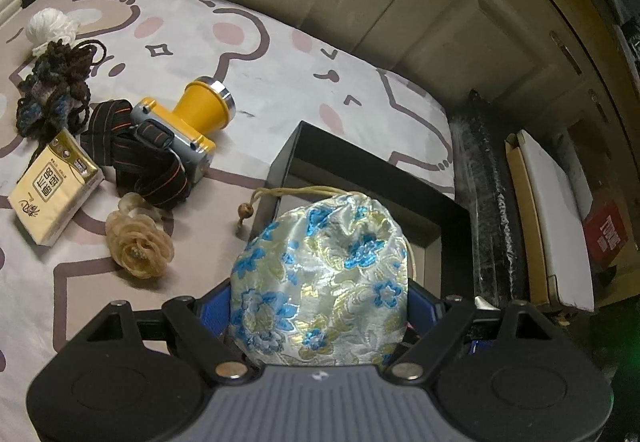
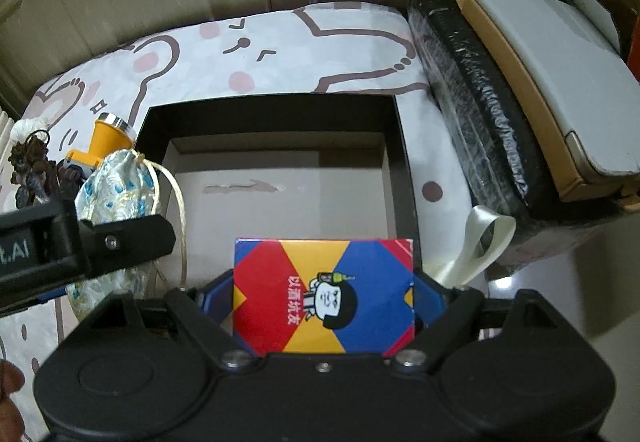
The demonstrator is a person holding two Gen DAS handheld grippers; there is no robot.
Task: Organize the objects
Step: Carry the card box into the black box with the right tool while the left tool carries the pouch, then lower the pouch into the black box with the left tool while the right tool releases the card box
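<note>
A silvery pouch [image 1: 320, 282] patterned with blue and gold flowers is seen at lower centre. A yellow headlamp [image 1: 192, 122] with orange-striped black straps lies left. A red, blue and yellow box [image 2: 324, 294] is shown.

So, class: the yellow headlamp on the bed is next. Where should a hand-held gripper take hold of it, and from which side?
Grip the headlamp across its narrow yellow neck, coming from above. The neck lies on its side, clear of the tangled strap, and flares toward the silver rim, which should stop it slipping.
</note>
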